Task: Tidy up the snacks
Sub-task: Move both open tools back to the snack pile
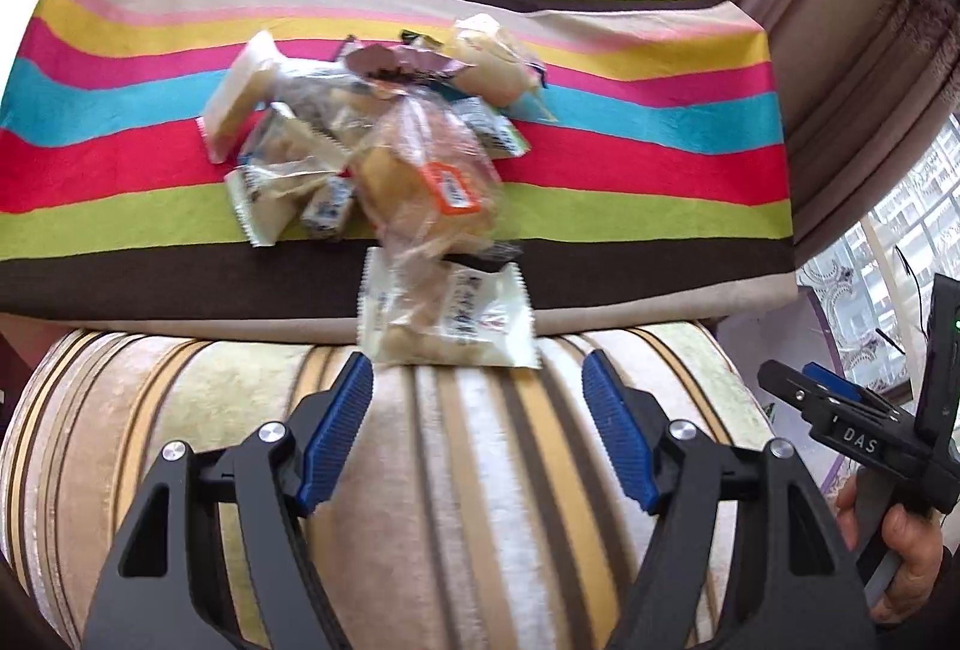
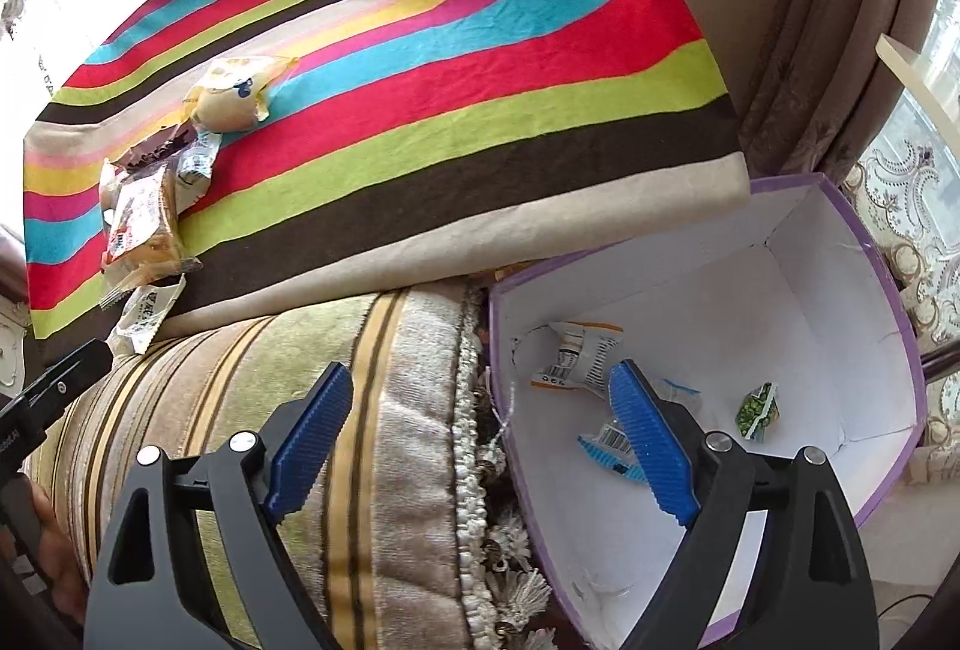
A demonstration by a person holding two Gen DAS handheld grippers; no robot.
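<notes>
text: "DAS" | on: right gripper [image 1: 840, 398] body | packets: unreadable

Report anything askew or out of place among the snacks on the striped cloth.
One white snack packet has slid off the pile and hangs over the striped cloth's near edge onto the sofa arm. The rest lie jumbled, overlapping. Both the left gripper and right gripper are open and empty.

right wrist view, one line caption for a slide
Open right hand-held gripper above purple-rimmed white cardboard box holding a few snack packets.
</notes>
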